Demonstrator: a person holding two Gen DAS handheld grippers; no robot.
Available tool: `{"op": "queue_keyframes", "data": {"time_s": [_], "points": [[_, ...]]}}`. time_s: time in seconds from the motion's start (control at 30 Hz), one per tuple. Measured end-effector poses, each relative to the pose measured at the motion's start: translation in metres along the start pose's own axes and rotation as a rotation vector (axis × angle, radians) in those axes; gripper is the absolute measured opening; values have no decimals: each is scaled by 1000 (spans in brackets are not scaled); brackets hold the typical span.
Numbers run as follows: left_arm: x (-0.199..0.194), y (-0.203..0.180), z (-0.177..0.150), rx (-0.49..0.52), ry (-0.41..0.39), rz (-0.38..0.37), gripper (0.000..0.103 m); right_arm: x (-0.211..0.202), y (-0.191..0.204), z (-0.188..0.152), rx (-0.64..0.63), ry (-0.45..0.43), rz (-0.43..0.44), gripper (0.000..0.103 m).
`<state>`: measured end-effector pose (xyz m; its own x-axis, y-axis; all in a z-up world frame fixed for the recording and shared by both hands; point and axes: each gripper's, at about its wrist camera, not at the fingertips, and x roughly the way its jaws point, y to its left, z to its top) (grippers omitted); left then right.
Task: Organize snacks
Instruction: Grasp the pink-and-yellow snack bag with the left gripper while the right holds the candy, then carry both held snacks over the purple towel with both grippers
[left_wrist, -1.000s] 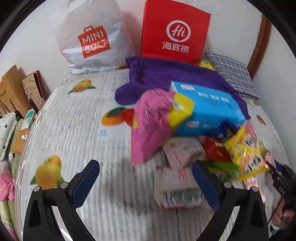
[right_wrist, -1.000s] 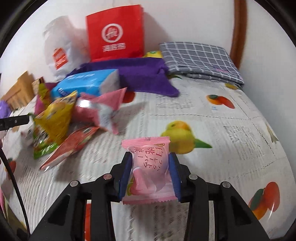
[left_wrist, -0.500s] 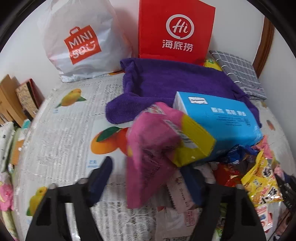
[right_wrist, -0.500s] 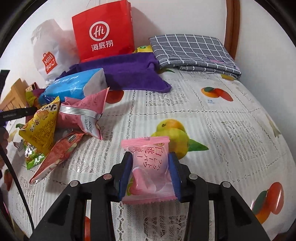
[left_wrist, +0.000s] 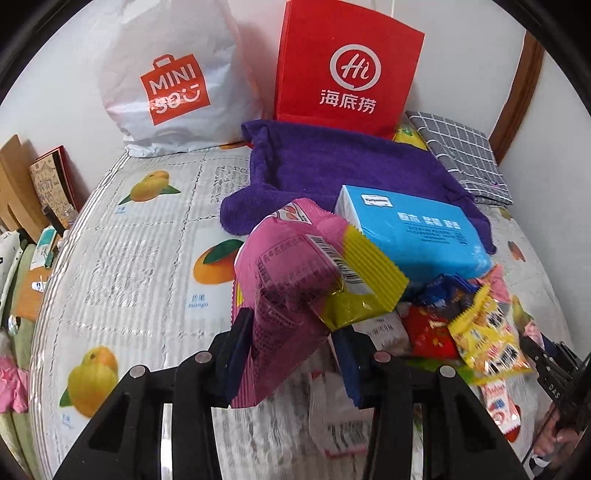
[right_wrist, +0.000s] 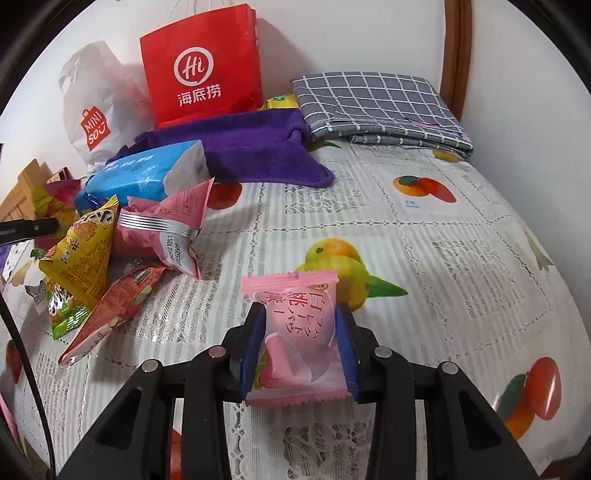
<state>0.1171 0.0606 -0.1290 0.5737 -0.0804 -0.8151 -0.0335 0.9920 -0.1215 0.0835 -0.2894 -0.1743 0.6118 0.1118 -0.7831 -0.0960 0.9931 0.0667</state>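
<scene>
The left claw (left_wrist: 291, 350), its jaws having just closed, clamps the magenta snack bag (left_wrist: 288, 291) upright above the pile (left_wrist: 461, 325) to its right, while the right claw (right_wrist: 299, 347) pinches a pink peach packet (right_wrist: 295, 332).

A home room: a table under a fruit-print lace tablecloth (right_wrist: 424, 221) pushed against a white wall, with shopping bags (left_wrist: 173, 74), a folded purple towel (left_wrist: 332, 166), checked cloth (right_wrist: 376, 103) and scattered snack packets (right_wrist: 85, 258).
</scene>
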Motion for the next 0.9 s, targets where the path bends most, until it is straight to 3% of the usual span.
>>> {"op": "queue_keyframes", "data": {"time_s": [0.5,0.9], "points": [[-53,-34,-20,28,-23,-104,41,-73,44,31,4,-89,86,37],[-81,-71,0,94,-67,-156,41,-97,66,64,-13,-108,100,37]]}}
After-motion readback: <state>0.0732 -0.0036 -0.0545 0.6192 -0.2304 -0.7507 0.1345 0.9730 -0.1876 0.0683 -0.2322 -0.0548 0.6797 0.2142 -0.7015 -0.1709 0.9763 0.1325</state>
